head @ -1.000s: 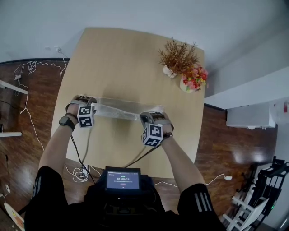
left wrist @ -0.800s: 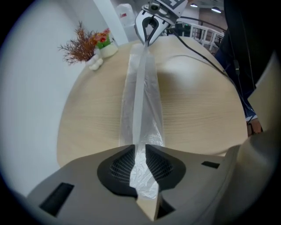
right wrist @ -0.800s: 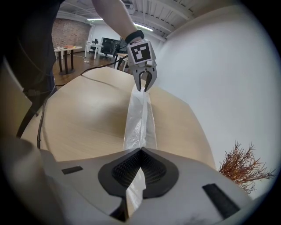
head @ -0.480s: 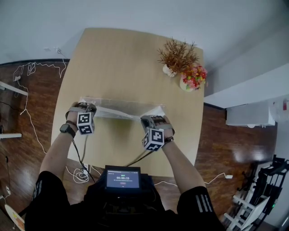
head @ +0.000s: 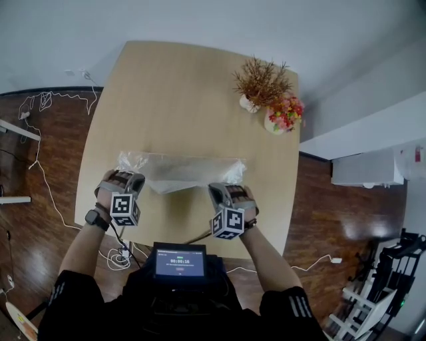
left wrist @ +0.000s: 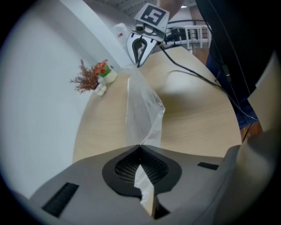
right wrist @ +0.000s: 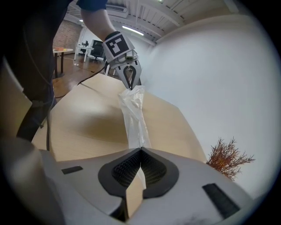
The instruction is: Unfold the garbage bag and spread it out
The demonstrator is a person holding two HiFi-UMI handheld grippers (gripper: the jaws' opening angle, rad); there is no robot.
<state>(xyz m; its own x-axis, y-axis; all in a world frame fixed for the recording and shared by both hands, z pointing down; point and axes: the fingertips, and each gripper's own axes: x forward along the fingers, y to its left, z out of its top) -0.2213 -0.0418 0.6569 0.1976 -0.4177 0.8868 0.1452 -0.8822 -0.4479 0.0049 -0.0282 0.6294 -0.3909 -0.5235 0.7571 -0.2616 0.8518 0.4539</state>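
Nearest, the left tongs (head: 126, 178) and right tongs (head: 225, 192) each pinch an end of the clear garbage bag (head: 190, 172). Both have drawn back and upward, widening the narrow strip above the worktop (head: 186, 86); unfolding looks partly done.

- I work in an office-like room: desks (right wrist: 63, 51) and chairs (right wrist: 94, 50) under ceiling strip lights (right wrist: 131, 30) at the far end.
- Pale wooden table (head: 186, 86), dark plank floor (head: 40, 173), loose cables (head: 40, 100), white walls (head: 200, 20).
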